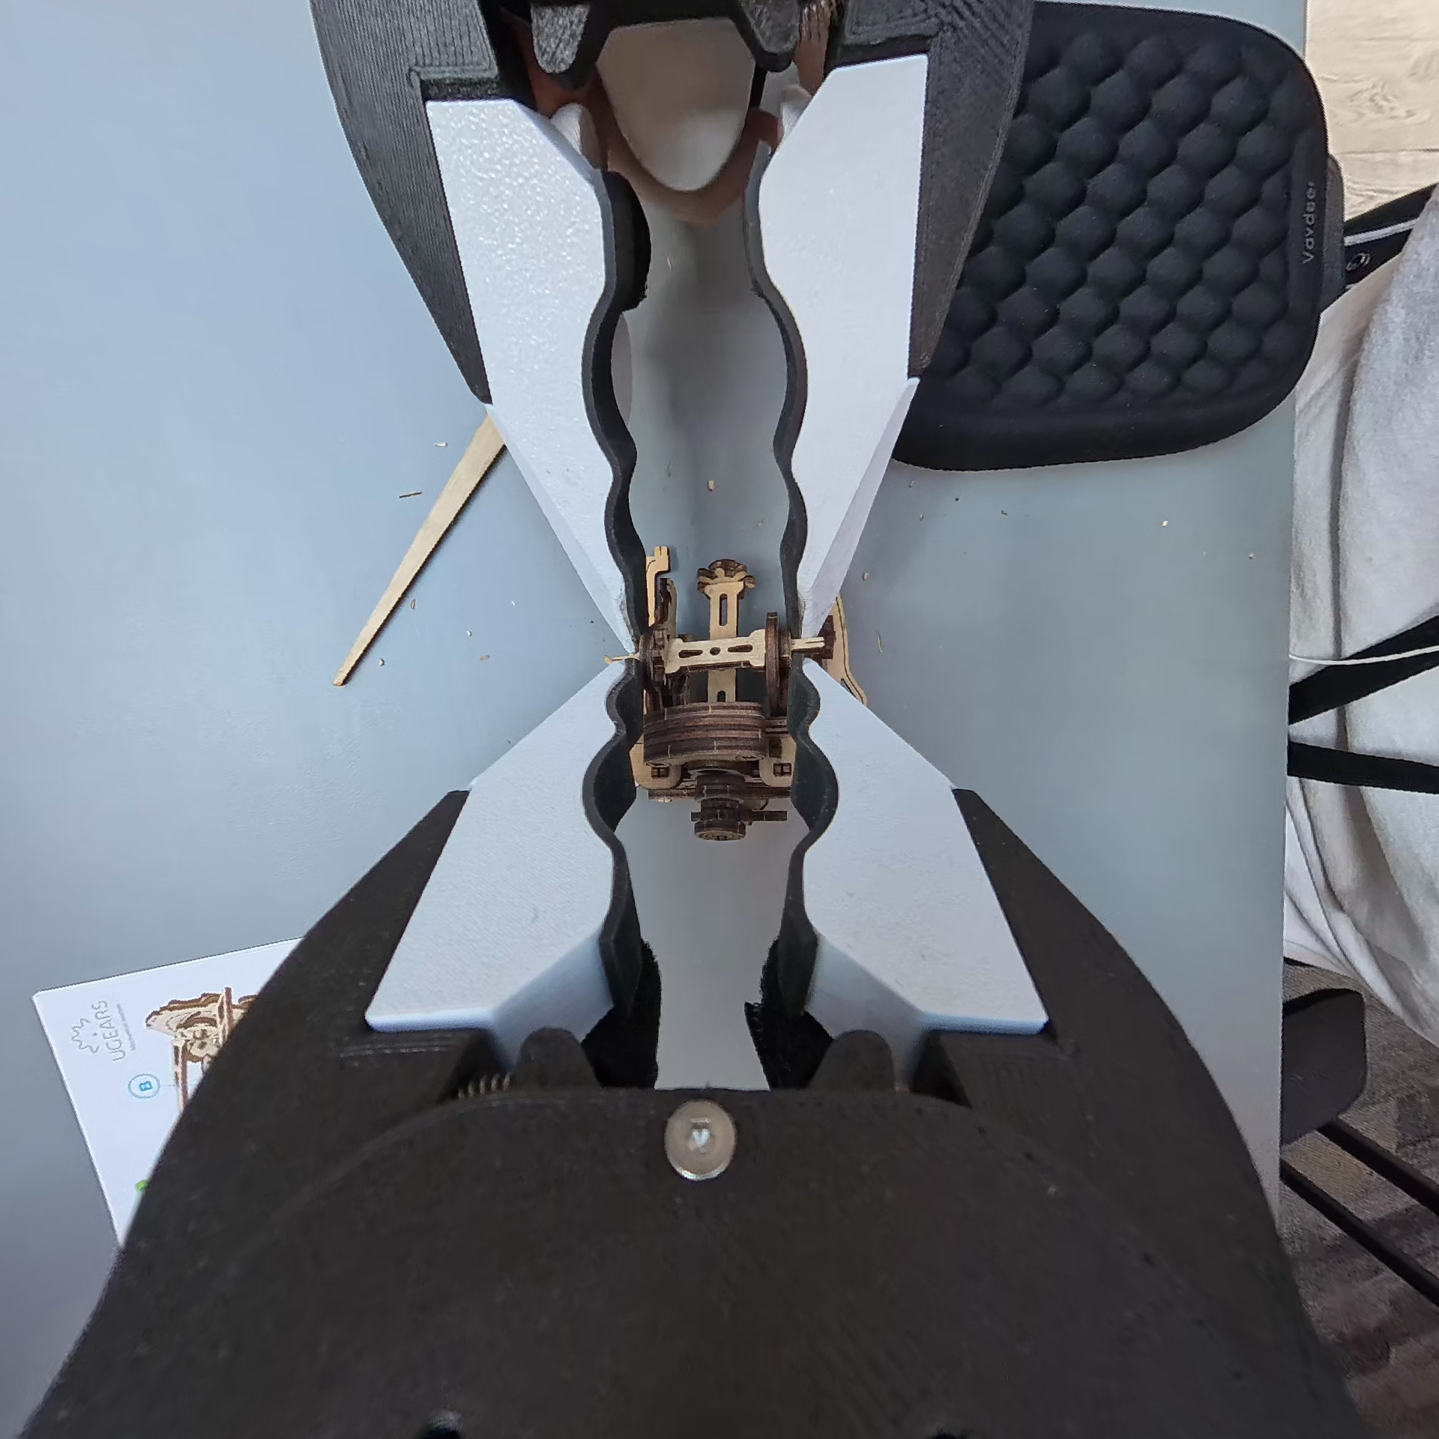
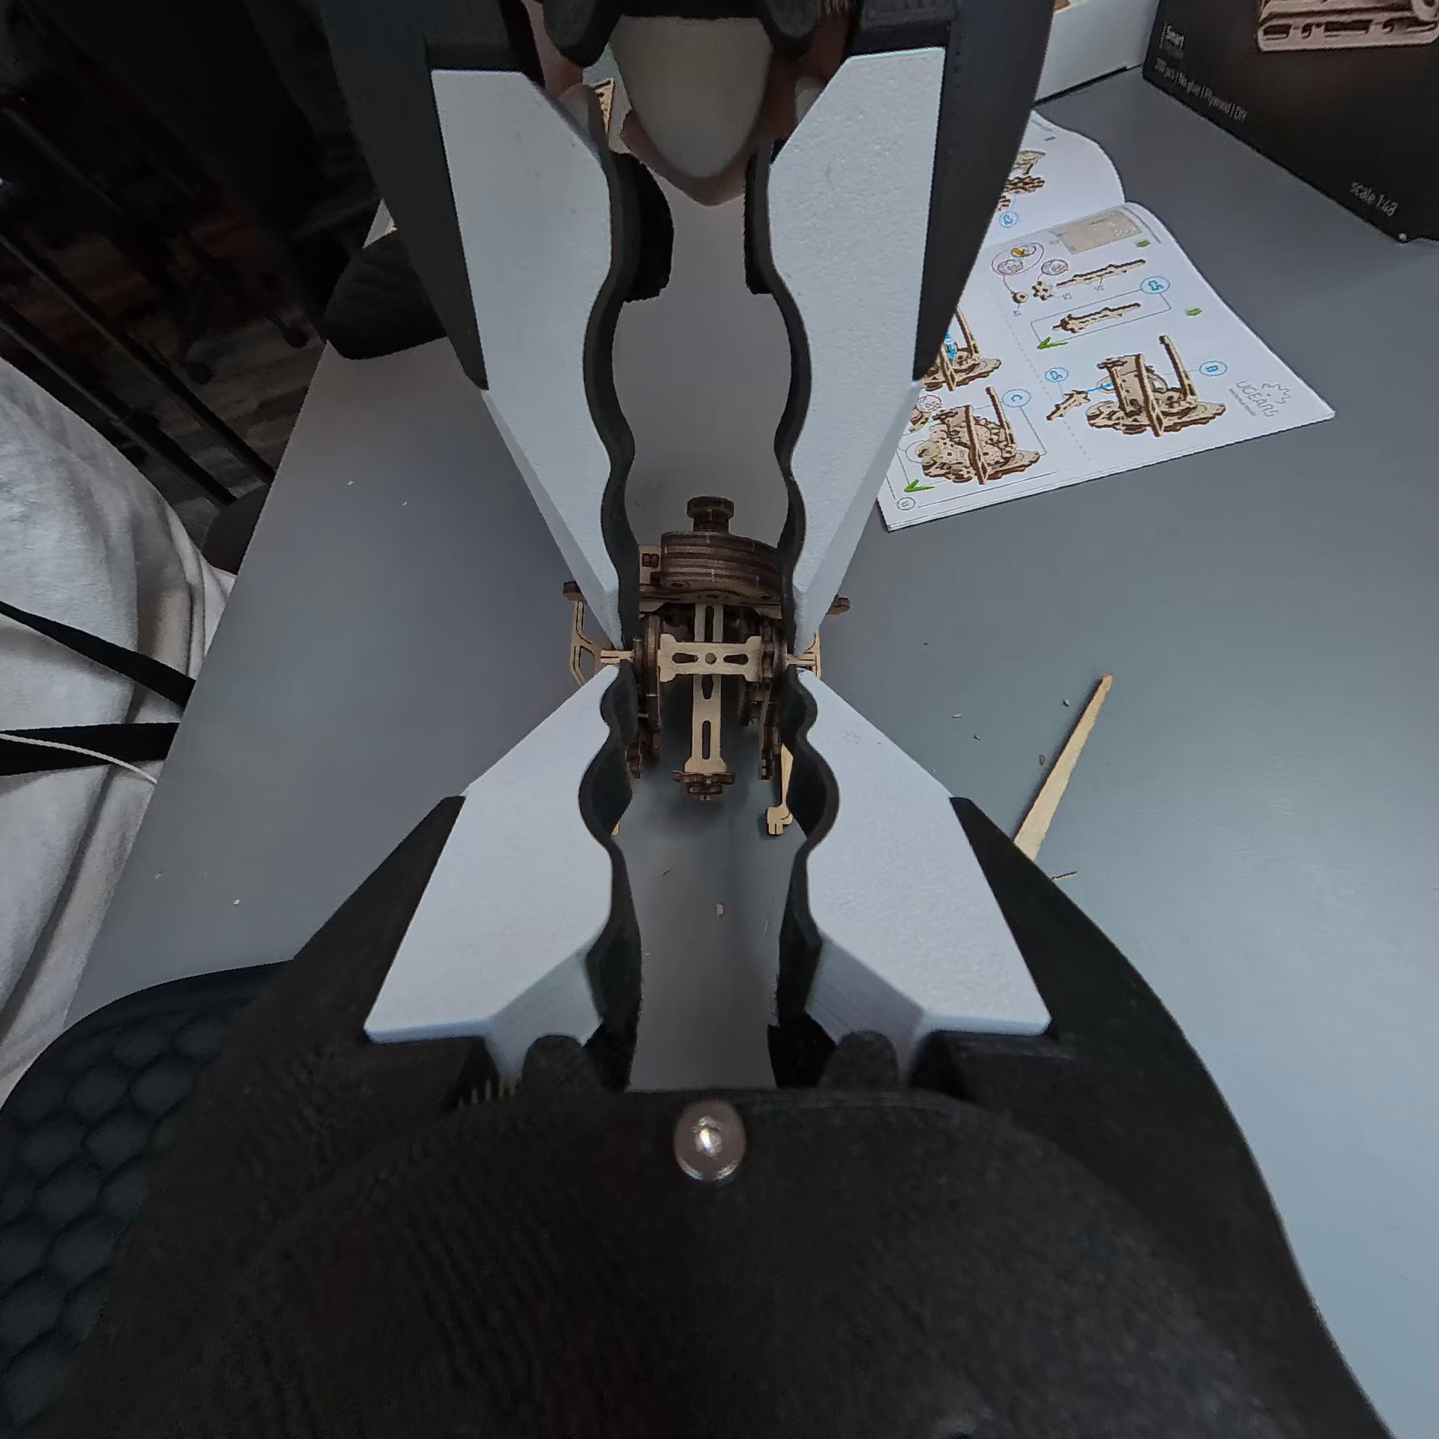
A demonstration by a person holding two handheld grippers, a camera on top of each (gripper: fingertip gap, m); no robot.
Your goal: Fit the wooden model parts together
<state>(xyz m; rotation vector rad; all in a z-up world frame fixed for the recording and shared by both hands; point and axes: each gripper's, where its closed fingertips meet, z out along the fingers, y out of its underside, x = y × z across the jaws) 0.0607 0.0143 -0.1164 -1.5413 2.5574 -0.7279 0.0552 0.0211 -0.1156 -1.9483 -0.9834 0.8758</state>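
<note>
While both grippers meet tip to tip over the grey table [image 1: 233, 389], the wooden model [image 1: 712, 720] sits clamped between them above the tabletop. In the left wrist view, the left gripper [image 1: 710, 701] has its jaws closed on the model's stacked dark discs, whose small hub points toward the camera, while the right gripper [image 1: 712, 623], coming in from the far side, pinches the ends of the pale crosswise axle that runs left to right. A slotted upright with a gear-like cap points away, toward the far gripper. Left of the fingers lies a thin wooden stick [image 1: 424, 553], with an instruction booklet [image 1: 117, 1067] nearer at the left edge; a black quilted cushion [image 1: 1113, 257] rests far right. In the right wrist view the right gripper [image 2: 708, 658] grips the same axle on the model [image 2: 708, 623], the discs now on the far side. To the right lie the stick [image 2: 1067, 771], the open booklet [image 2: 1106, 350] and a dark box [image 2: 1308, 109].
</note>
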